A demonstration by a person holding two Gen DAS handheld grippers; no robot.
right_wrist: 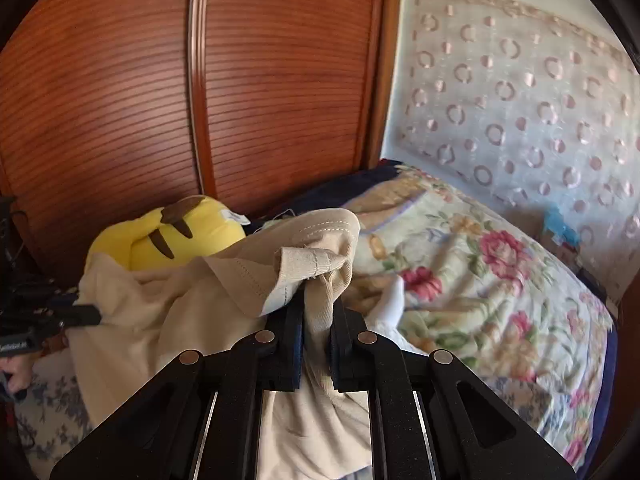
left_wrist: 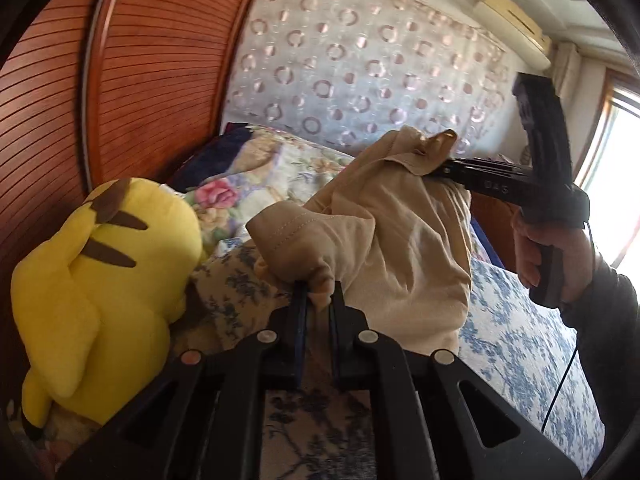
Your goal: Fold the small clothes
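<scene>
Left wrist view: I am clamping my left gripper point(left_wrist: 319, 292) on the beige garment point(left_wrist: 400, 240), my right gripper point(right_wrist: 318, 300) pinching its other edge, holding it above the floral bedspread point(right_wrist: 500, 280), beside a yellow plush point(left_wrist: 100, 272).

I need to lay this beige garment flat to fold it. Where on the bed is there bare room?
Free: blue-floral sheet right of the beige garment. Crowded: yellow plush by the wardrobe, and rumpled floral quilt toward the curtain.

Daylight from blown-out window point(left_wrist: 616, 148), right side; interior fairly dim, soft blur, heavy fisheye warp, black corners.
</scene>
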